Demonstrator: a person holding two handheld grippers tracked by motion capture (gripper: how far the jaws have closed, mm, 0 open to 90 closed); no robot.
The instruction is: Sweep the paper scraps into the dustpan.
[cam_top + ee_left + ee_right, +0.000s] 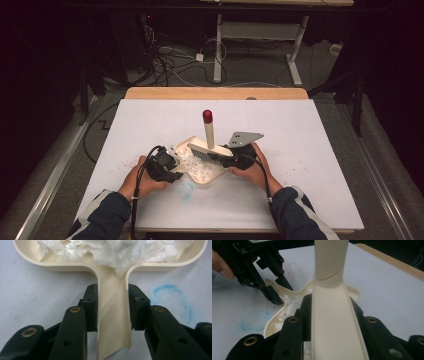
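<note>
A cream dustpan (186, 145) lies mid-table with white paper scraps (198, 168) in it. In the left gripper view the scraps (112, 252) fill the pan (32, 261), and my left gripper (112, 291) is shut on the pan's cream handle (112, 320). From above, the left gripper (172, 172) sits at the pan's near-left side. My right gripper (227, 160) is shut on a cream brush (209, 134) with a red tip (207, 116), its bristles over the pan. In the right gripper view the jaws (330, 301) clamp the brush handle (332, 322), with the dustpan (352, 291) below it.
A blue smudge (186, 189) marks the white table cover near the front. Red specks (131, 162) lie left of the pan. A wooden edge (215, 93) runs along the far side. Desk legs and cables (217, 50) stand on the floor beyond.
</note>
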